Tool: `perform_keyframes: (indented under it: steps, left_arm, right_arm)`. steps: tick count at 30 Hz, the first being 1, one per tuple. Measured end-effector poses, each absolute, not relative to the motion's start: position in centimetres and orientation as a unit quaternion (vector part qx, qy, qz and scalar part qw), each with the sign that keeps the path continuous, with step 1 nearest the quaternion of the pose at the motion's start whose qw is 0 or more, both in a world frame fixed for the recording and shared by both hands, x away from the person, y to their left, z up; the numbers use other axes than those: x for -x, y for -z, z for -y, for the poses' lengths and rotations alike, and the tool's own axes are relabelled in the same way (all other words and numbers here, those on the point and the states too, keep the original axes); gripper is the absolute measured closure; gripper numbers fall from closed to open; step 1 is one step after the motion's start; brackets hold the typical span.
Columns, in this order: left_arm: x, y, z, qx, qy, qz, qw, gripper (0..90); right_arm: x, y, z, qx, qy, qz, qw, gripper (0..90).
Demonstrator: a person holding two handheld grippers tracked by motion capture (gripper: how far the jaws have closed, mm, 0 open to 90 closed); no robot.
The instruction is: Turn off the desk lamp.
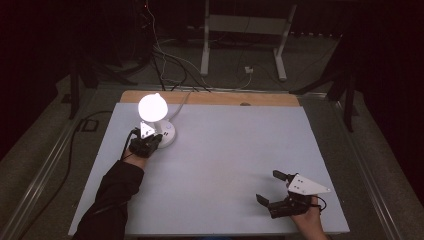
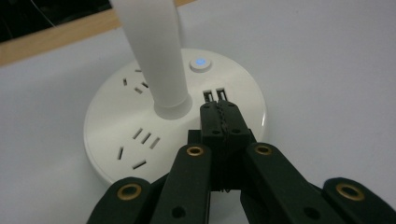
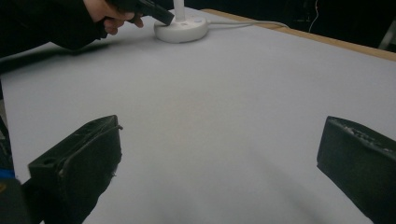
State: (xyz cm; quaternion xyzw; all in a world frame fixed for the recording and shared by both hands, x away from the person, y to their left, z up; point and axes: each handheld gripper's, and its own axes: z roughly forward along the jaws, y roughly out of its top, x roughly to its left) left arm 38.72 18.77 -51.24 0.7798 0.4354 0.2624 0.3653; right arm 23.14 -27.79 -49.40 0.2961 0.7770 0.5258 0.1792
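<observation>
A white desk lamp stands at the table's back left, its head (image 1: 152,106) glowing bright over a round base (image 1: 169,135). The base (image 2: 116,130) carries socket slots, two USB ports (image 2: 214,95) and a button (image 2: 201,62) lit blue, with the stem (image 2: 152,51) rising from its middle. My left gripper (image 1: 158,138) is shut with nothing between its jaws, and its tips (image 2: 218,106) rest over the base just below the USB ports. My right gripper (image 1: 268,187) is open near the front right, over bare table (image 3: 219,140).
The grey-white table top (image 1: 225,150) lies on a wooden board (image 1: 210,98). A white cable (image 1: 182,102) runs from the lamp base off the back edge. Beyond the table, on the dark floor, are cables and a white frame (image 1: 245,30).
</observation>
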Motion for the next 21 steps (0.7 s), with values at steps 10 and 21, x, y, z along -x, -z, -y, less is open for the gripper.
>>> perform_keyframes:
  steps: [10,21]
  left_arm:
    - [-38.5,49.7,-18.8,-0.771,-0.239,-0.436,0.397,90.0]
    - [-37.2,46.6,-19.6,-0.756,-0.205,-0.439,0.441,87.1]
  right_arm:
    - [-23.2,49.4,28.0,-0.299,-0.529,-0.774,0.179,0.0]
    - [-23.2,49.4,28.0,-0.299,-0.528,-0.774,0.179,0.0]
